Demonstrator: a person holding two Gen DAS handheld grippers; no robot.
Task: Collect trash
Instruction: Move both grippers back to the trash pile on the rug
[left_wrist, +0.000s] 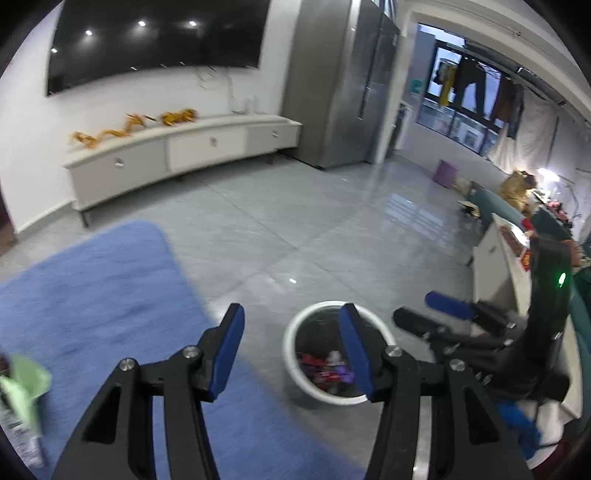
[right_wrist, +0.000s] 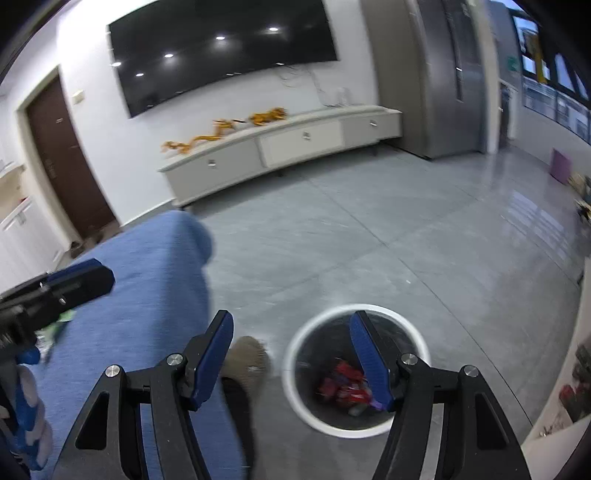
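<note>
Left gripper (left_wrist: 291, 350) and right gripper (right_wrist: 291, 354): both released, empty. White waste bin (right_wrist: 295, 354) on grey floor (right_wrist: 369, 240) holds red wrappers (right_wrist: 343, 384); no print legible.

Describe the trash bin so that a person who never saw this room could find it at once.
Start at the blue carpet on the grey tiled floor. Just off its edge stands a round bin with a white rim and dark inside. It alone holds red wrappers.
</note>
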